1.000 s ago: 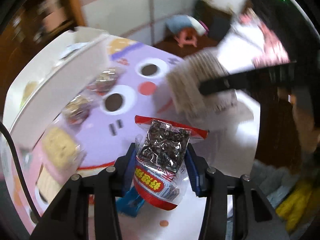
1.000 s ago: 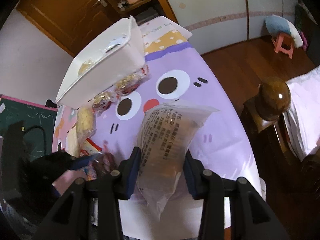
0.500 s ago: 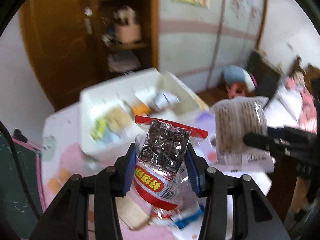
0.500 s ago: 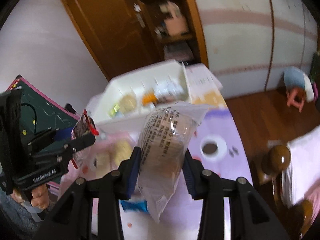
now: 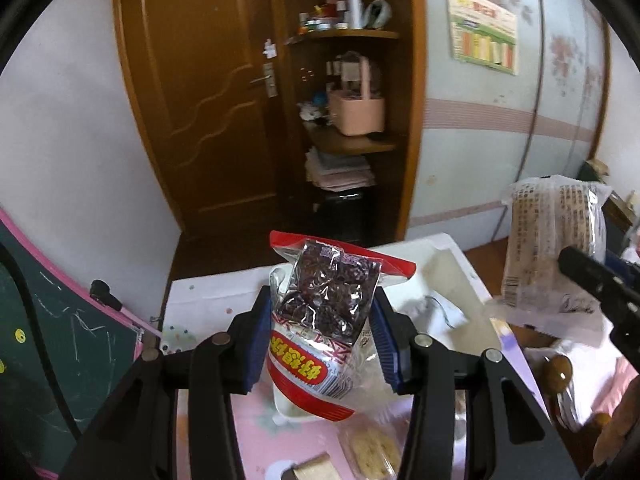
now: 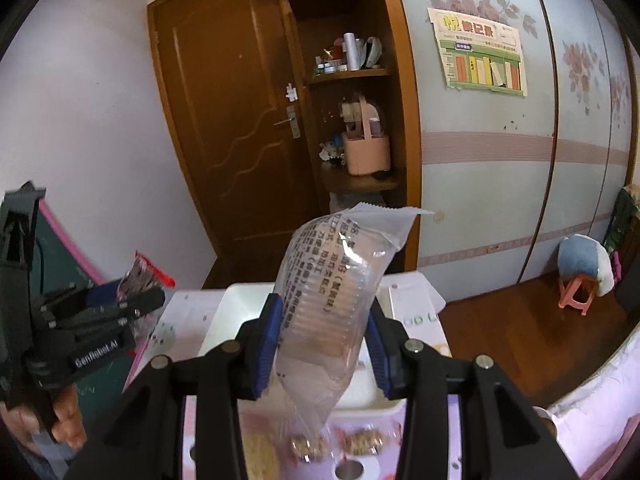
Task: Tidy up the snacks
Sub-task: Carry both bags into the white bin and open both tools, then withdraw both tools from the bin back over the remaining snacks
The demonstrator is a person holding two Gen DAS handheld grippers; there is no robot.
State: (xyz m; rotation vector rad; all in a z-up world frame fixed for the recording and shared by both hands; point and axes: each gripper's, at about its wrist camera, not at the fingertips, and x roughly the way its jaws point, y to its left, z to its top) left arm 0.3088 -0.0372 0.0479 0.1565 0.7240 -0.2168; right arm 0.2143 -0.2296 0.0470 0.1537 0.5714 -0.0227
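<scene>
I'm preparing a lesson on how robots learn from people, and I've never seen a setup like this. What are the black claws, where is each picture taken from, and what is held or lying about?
There is no robot here. A person holds a hand-operated claw in each hand, and each claw carries a wide-angle camera looking along its own two fingers.

In the left camera's picture, the left gripper is shut on a red packet of dark snacks. In the right camera's picture, the right gripper is shut on a clear packet with printed text. Each camera also catches the other claw at its edge.

Below them stands a white bin on a table with a pink and purple cover, where a few small wrapped snacks lie. Behind are a wooden door and shelves.
</scene>
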